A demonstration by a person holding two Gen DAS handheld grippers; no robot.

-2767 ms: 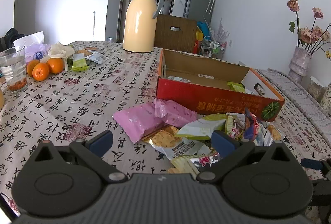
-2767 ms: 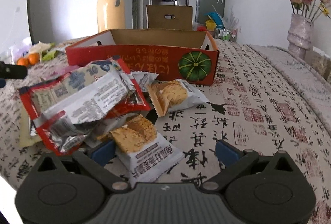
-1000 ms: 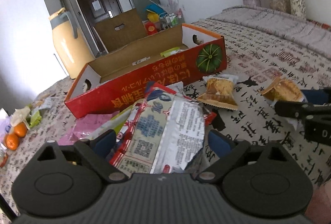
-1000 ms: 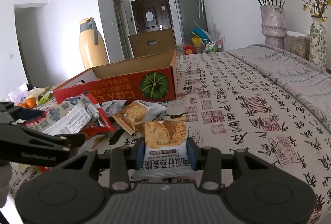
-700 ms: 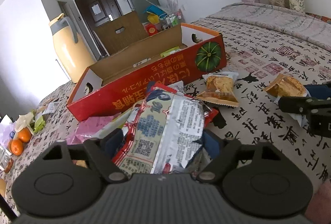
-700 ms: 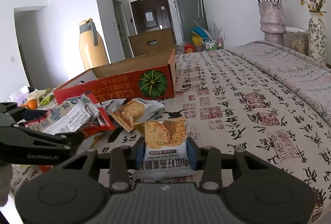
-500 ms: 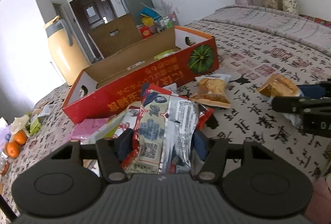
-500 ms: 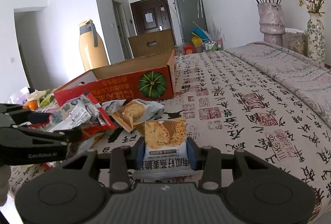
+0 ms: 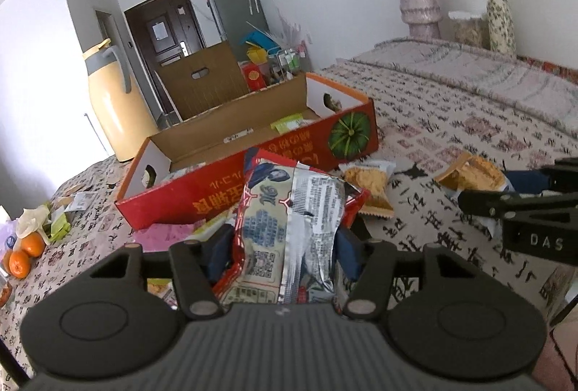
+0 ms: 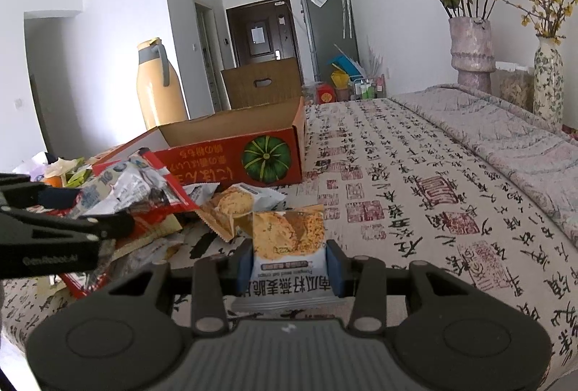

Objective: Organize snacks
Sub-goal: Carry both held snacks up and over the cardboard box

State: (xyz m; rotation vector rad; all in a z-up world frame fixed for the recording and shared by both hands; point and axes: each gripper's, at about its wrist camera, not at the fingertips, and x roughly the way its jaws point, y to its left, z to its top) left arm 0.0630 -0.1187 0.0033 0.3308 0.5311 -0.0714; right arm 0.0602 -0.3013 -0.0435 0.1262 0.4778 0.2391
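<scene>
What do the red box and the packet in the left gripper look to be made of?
Red box: cardboard, with raw brown inner walls and a printed, faintly glossy outside. Packet in the left gripper: probably metallised plastic film, going by its crinkled silver sheen.

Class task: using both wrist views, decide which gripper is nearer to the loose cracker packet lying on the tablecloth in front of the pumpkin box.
Right, though narrowly. The right gripper, clamping its own cracker packet, sits just beside the loose packet. The left gripper, holding the red-and-silver bag, is slightly farther.
</scene>
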